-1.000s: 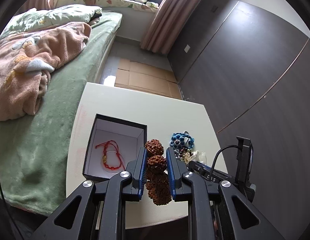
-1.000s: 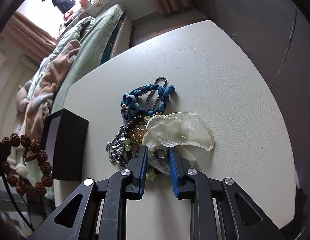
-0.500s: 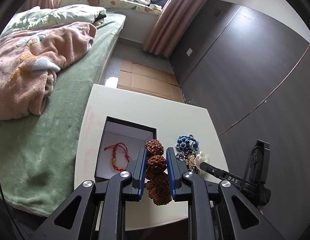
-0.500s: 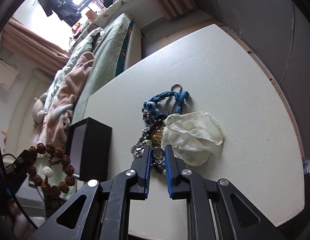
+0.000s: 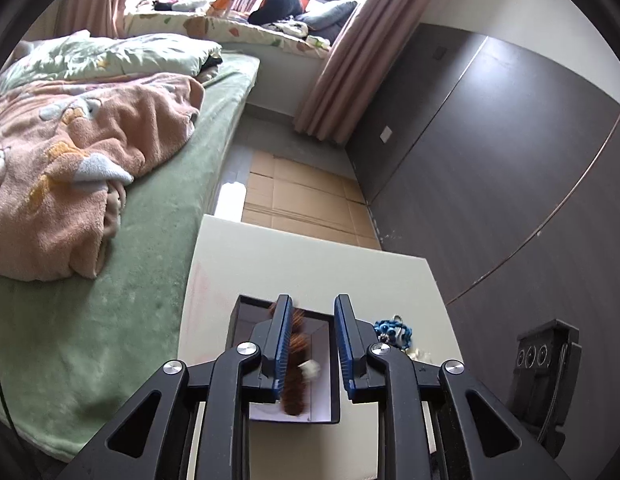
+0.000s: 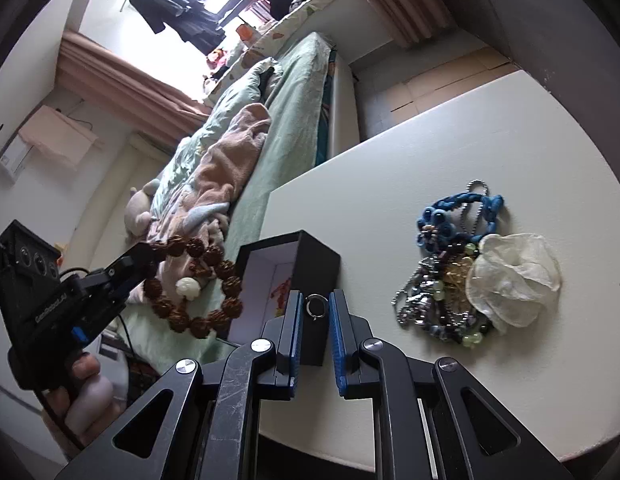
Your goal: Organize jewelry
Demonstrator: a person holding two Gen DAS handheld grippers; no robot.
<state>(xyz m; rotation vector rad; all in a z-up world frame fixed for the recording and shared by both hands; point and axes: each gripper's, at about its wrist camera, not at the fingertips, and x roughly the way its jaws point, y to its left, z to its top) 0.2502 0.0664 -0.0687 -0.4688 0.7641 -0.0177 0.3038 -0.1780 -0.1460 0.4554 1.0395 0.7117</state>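
Note:
My left gripper (image 5: pixel 312 300) hovers over the open black box (image 5: pixel 246 312) with its jaws opening. The brown bead bracelet (image 5: pixel 296 364), blurred, hangs against the left pad and clear of the right one. In the right wrist view the bracelet (image 6: pixel 198 280) dangles as a loop at the left gripper (image 6: pixel 144 254). My right gripper (image 6: pixel 315 294) is shut on a small silver ring (image 6: pixel 315 306), held just in front of the box (image 6: pixel 319 258). A red string bracelet (image 6: pixel 282 288) lies inside the box.
The tangled jewelry pile (image 6: pixel 437 284) and a white gauze pouch (image 6: pixel 513 272) lie on the white table (image 6: pixel 389 168), right of the box. A green bed (image 5: pixel 110 320) with a pink blanket borders the table's left side. A dark wardrobe wall (image 5: pixel 509 200) stands on the right.
The left gripper moved over the box and its jaws widened, and the bead bracelet is slipping. The right gripper closed on the ring, lifted it off the pile and swung left toward the box.

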